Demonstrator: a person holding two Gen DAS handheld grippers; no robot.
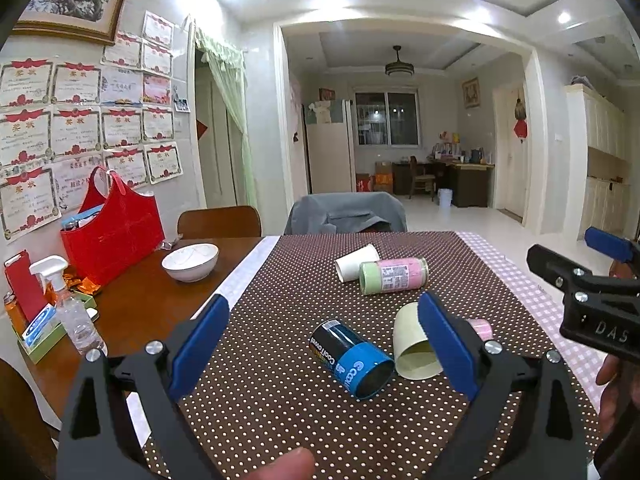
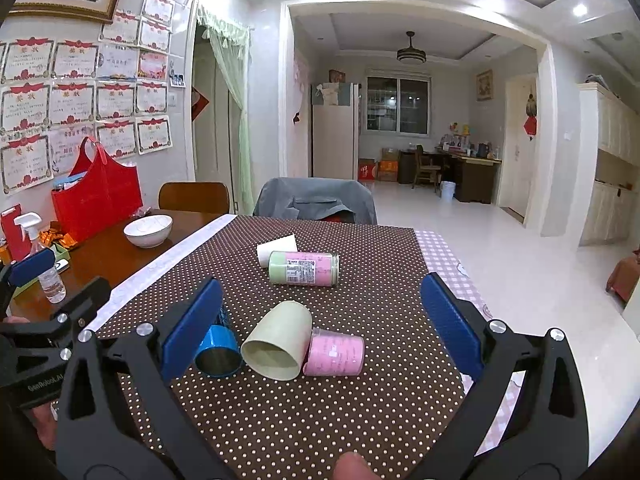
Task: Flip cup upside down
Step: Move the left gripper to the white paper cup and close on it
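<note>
Five cups lie on their sides on the dotted brown cloth (image 2: 320,420) covering the table (image 1: 140,312). At the centre of the right wrist view, a pale green cup (image 2: 276,346) has its mouth toward the camera, touching a pink cup (image 2: 336,352) on its right and just beside a blue cup (image 2: 218,354) on its left. Higher in the frame, a white paper cup (image 2: 276,250) touches a green-and-pink cup (image 2: 304,268). The left hand-held gripper (image 1: 324,336) and right hand-held gripper (image 2: 320,320) both hover with fingers spread wide apart, empty. A white bowl (image 1: 190,262) sits at left.
</note>
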